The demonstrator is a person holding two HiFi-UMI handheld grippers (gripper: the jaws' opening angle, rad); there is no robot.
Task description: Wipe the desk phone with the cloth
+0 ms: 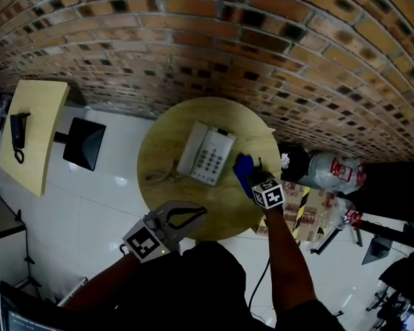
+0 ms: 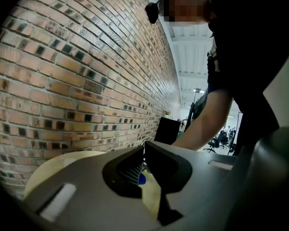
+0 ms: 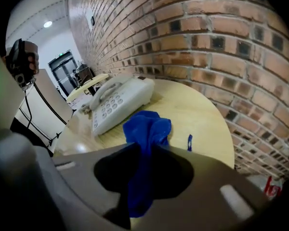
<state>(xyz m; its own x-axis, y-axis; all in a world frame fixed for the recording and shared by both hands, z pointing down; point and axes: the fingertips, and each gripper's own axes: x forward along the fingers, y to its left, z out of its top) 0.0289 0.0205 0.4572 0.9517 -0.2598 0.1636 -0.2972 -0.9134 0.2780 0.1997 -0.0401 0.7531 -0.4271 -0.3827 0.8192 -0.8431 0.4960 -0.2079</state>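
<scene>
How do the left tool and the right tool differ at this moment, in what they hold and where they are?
The right tool is shut on the blue cloth. The left tool is shut with nothing between its jaws. The right tool is over the round table, close beside the desk phone. The left tool is at the table's near edge, apart from the phone. Shared: both have their jaws closed.

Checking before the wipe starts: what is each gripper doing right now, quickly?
Left gripper: closed, holding nothing.
Right gripper: closed on the blue cloth.
</scene>
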